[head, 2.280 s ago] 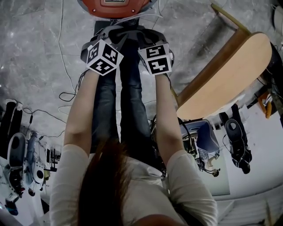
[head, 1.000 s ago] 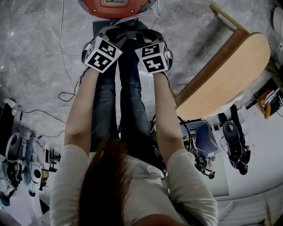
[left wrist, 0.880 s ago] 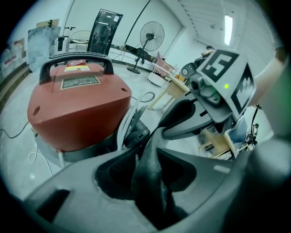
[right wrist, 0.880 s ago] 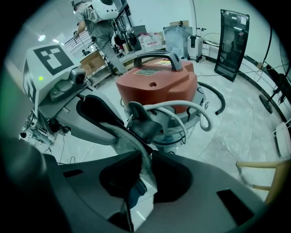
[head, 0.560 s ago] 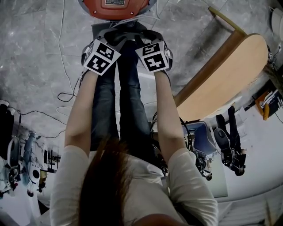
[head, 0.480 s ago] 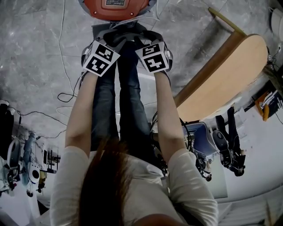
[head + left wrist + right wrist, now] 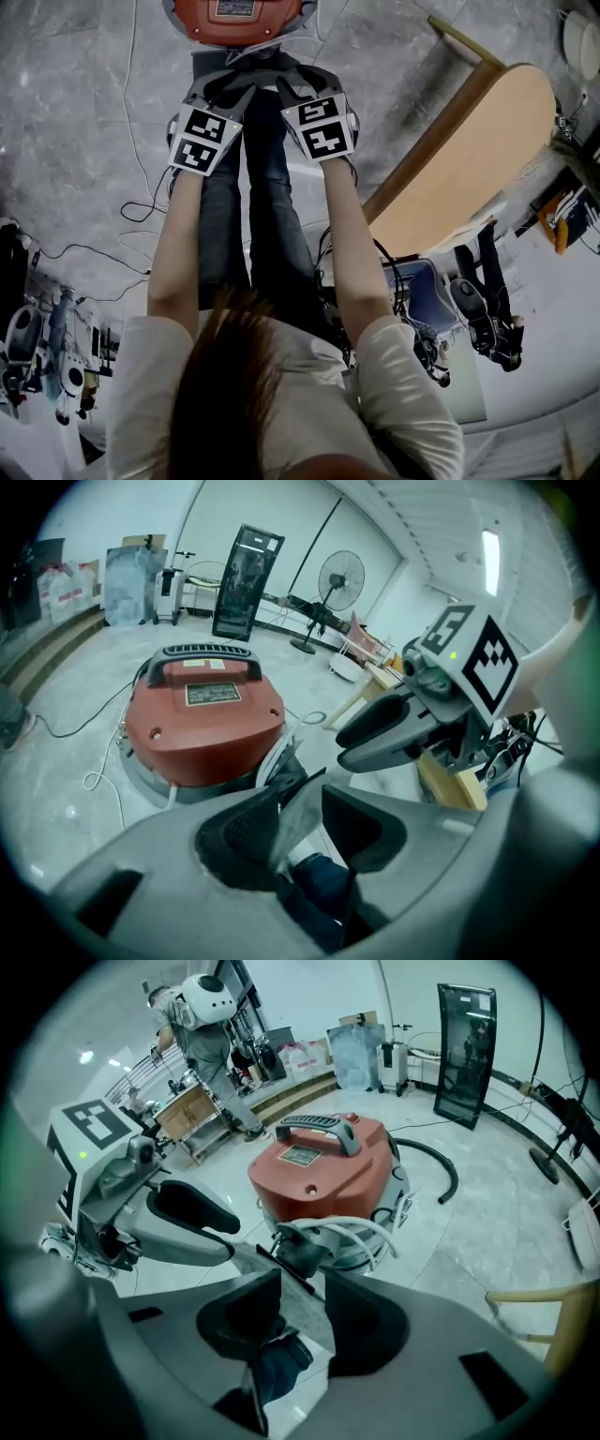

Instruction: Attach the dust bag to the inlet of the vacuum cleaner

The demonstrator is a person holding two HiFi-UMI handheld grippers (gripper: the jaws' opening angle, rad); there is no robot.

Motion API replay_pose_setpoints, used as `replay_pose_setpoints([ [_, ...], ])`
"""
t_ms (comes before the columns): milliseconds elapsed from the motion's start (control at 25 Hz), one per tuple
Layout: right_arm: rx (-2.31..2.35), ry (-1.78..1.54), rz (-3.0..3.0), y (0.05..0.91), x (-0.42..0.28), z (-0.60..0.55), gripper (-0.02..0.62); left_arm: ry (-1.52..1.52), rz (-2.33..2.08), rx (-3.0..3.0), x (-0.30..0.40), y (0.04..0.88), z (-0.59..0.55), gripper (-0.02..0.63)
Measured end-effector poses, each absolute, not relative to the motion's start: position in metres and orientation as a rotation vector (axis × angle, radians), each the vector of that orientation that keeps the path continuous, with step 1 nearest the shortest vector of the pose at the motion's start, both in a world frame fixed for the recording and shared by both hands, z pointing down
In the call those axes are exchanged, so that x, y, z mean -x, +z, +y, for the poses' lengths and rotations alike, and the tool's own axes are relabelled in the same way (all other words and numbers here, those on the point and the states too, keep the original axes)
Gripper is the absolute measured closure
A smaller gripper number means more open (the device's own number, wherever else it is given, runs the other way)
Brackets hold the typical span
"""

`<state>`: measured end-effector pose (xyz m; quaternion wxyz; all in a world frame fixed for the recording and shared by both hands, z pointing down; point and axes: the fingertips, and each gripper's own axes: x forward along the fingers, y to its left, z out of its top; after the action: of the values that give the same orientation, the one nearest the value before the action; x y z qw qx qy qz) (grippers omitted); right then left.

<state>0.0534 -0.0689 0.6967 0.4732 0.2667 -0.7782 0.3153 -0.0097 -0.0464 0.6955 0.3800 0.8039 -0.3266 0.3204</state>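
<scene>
The red vacuum cleaner [image 7: 234, 14] [image 7: 202, 728] [image 7: 323, 1180] stands on the grey floor in front of the person's feet. The grey dust bag [image 7: 298, 813] [image 7: 295, 1302] hangs from a dark collar [image 7: 292, 1246] at the cleaner's front, beside a white hose loop [image 7: 330, 1227]. My left gripper [image 7: 225, 86] [image 7: 300, 803] and right gripper [image 7: 298, 84] [image 7: 300, 1297] hover side by side just above it. Both sets of jaws have just been opening and now stand wide. The bag's sheet runs loosely up between each pair of pads, with gaps showing.
A wooden chair [image 7: 469, 159] stands to the right of the person's legs. Thin cables [image 7: 141, 202] trail over the floor at the left. A black hose [image 7: 442, 1174] curves behind the cleaner. A standing fan [image 7: 339, 578], a black cabinet [image 7: 246, 578] and a person [image 7: 202, 1016] are farther off.
Both grippers have lifted a little away from the vacuum cleaner, towards the person. Their jaws have spread apart from the bag's sheet.
</scene>
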Motion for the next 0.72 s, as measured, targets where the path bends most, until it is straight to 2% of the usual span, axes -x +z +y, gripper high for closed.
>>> replay_pose_setpoints([
  [320, -0.769, 0.760, -1.946, 0.652, -0.058, -0.083, 0.487, 0.722, -0.992, -2.025, 0.014, 0.649, -0.060, 0.478],
  [480, -0.862, 0.735, -1.942, 0.629, -0.062, -0.090, 0.568, 0.679, -1.009, -2.036, 0.012, 0.624, -0.069, 0.510],
  [720, -0.929, 0.721, -1.973, 0.579, -0.066, -0.090, 0.594, 0.649, -1.071, -2.014, 0.021, 0.580, -0.079, 0.564],
])
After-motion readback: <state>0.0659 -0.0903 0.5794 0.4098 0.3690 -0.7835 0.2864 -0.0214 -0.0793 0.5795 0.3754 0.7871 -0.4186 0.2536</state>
